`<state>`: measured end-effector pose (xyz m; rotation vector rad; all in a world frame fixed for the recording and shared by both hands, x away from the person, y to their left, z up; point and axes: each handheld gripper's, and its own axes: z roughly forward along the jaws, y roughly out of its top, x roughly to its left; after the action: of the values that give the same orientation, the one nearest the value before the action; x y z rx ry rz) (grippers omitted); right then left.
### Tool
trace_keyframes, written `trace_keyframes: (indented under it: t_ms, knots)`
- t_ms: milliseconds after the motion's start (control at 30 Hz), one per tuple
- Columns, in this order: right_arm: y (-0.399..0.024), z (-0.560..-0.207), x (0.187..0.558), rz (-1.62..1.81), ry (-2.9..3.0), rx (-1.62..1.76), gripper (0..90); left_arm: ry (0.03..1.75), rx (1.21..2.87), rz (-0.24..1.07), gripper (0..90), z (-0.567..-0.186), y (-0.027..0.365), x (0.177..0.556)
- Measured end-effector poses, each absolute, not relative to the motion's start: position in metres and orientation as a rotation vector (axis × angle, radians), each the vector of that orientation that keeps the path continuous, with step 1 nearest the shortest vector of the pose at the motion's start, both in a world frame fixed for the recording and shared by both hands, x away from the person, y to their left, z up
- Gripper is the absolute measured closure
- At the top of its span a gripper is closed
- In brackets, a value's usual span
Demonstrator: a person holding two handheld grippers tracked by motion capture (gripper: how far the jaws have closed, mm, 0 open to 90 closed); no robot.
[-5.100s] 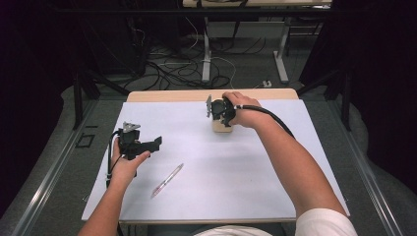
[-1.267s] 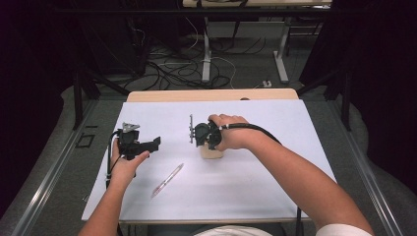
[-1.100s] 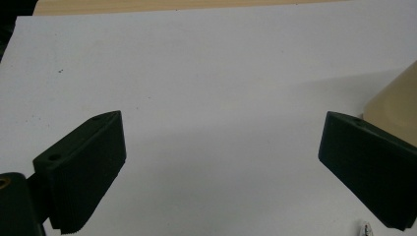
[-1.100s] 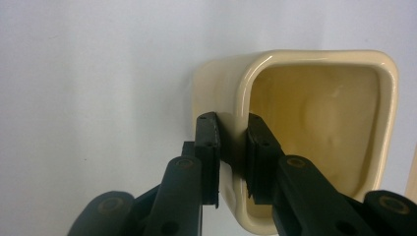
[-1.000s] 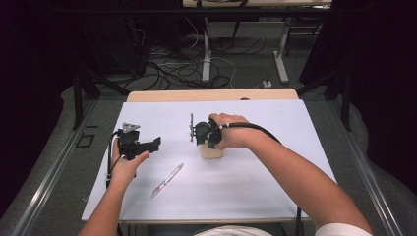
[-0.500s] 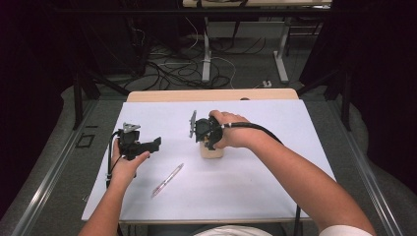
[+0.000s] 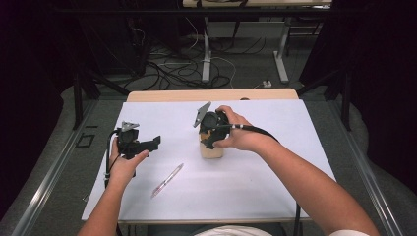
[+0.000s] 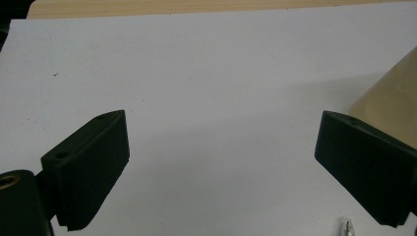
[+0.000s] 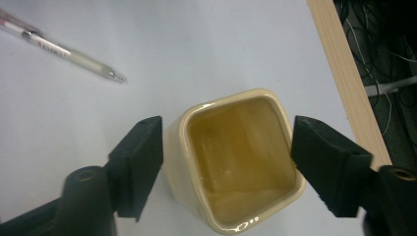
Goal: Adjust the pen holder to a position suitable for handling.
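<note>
Now right gripper (image 9: 226, 162) – jaws just opening, straddling cup (image 9: 236, 167); left gripper (image 8: 221, 167) wide, holding nothing.

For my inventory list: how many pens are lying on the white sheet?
1. The pen lies on the white sheet, between the left gripper and the square cup.

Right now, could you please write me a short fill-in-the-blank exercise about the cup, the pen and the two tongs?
1. The cup has a ____ rim, seen from above.
2. The right tongs stand on either side of the ____.
3. The pen lies on the white ____.
4. The left tongs hold ____ between them.

Missing words: square; cup; sheet; nothing
</note>
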<state>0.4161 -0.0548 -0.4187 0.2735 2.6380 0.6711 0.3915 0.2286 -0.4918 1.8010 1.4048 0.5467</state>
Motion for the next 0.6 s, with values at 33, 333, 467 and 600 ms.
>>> trace_keyframes:
  t_ms: [33, 333, 467, 600]
  knots:
    - [-0.056, -0.418, 0.414, 0.681, 2.625, 0.297, 24.5, 1.408, 1.793, 0.543, 6.9, -0.491, 0.228, 0.391]
    - [-0.07, -0.414, 0.411, 0.809, 2.517, 0.49, 7.4, 1.383, 1.813, 0.53, 8.8, -0.485, 0.225, 0.39]
    - [-0.081, -0.413, 0.412, 0.874, 2.488, 0.618, 3.2, 1.375, 1.827, 0.525, 10.2, -0.484, 0.224, 0.389]
    - [-0.093, -0.409, 0.41, 1.03, 2.477, 0.72, 0.0, 1.363, 1.831, 0.52, 10.6, -0.483, 0.222, 0.389]
